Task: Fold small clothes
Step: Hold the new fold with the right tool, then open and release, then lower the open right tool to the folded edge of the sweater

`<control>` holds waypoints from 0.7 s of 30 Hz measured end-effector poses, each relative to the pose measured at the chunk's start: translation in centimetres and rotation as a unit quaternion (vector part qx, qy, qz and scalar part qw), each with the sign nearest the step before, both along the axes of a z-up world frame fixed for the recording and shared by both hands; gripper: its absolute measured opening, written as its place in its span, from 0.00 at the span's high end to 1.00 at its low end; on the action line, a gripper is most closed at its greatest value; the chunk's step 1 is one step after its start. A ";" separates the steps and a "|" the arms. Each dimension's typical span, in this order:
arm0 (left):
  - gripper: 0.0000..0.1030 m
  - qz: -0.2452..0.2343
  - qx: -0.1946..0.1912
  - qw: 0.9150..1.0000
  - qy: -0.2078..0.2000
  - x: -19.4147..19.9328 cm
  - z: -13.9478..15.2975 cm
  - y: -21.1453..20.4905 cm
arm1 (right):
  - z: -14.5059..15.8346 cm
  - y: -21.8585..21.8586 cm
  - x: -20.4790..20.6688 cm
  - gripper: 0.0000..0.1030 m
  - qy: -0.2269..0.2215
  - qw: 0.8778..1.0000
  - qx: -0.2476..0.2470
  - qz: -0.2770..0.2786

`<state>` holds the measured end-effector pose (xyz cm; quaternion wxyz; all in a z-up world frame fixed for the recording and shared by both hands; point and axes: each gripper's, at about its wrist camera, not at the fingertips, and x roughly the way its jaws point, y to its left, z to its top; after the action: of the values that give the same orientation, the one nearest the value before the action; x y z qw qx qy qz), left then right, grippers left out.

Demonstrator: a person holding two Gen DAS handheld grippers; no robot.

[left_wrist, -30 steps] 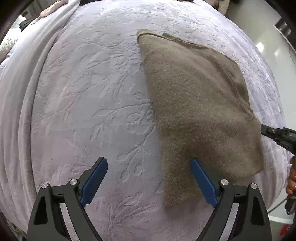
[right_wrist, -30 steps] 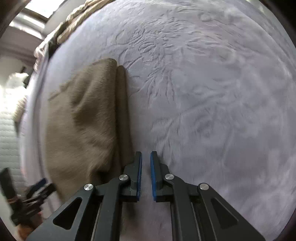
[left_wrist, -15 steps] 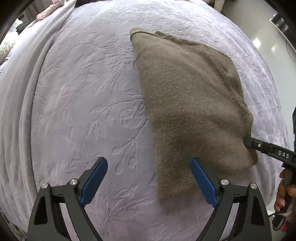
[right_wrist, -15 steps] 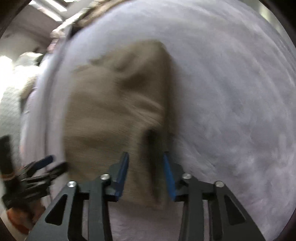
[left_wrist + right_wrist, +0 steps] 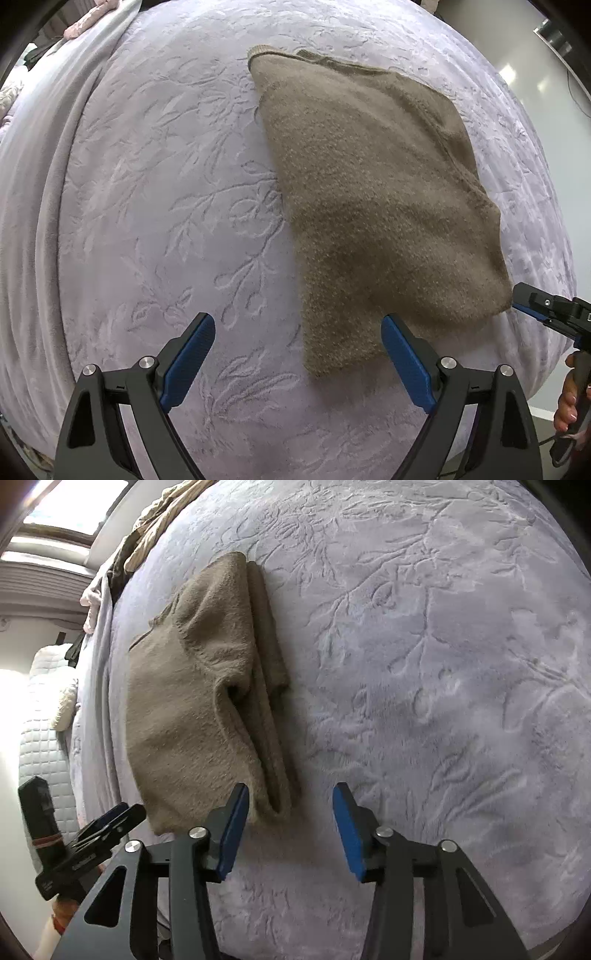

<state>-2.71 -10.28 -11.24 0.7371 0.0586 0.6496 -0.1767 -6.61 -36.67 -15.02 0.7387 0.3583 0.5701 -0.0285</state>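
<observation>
Your left gripper (image 5: 297,352) hangs over the bed with its blue-padded jaws spread wide and nothing pinched. The near corner of the folded brown knit garment (image 5: 369,206) lies under the gap, closer to the right-hand pad, and neither pad touches it. From there the garment stretches away up the frame, lying flat on the pale lilac plush bedspread embossed with leaves and flowers (image 5: 166,184); its ribbed edge shows at the far end. At the right edge of this view your right gripper's (image 5: 543,314) black fingers and blue pads sit just beside the garment's near right corner, with fingertips of your hand (image 5: 567,402) on the handle below.

In the right wrist view, your right gripper (image 5: 290,827) has just been opening: its jaws now stand partly apart, and they grip nothing. The garment's near edge (image 5: 207,709) lies just ahead of the left-hand pad, with its stacked folded layers running along the side nearest the gap; bare bedspread (image 5: 443,664) fills the space beneath the right-hand pad. The garment's top layer is rumpled, with a raised crease near the middle. Your left gripper (image 5: 110,819) appears low at the left, just beyond the garment's far edge. Farther out, a heap of other clothes (image 5: 155,520) sits at the bed's far edge.
</observation>
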 end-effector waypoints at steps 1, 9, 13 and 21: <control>0.11 -0.003 0.001 1.000 0.003 -0.1 0.0 -0.1 | 0.1 0.2 -0.1 0.46 -0.001 1.000 0.001 0.000; 0.02 -0.008 0.010 1.000 -0.009 -0.2 0.2 -0.4 | 1.2 0.8 0.4 0.41 -0.003 1.000 -0.005 0.006; 0.00 -0.010 0.015 1.000 -0.009 -0.1 0.1 -0.7 | 1.7 0.6 1.0 0.30 -0.011 1.000 -0.011 0.007; 0.00 0.005 0.020 1.000 0.005 0.5 -0.7 -0.2 | 2.4 0.6 2.2 0.21 -0.022 0.999 -0.020 0.027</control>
<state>-2.19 -10.46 -11.96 0.7338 0.0690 0.6566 -0.1603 -4.38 -36.07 -12.66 0.7588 0.3283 0.5624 -0.0124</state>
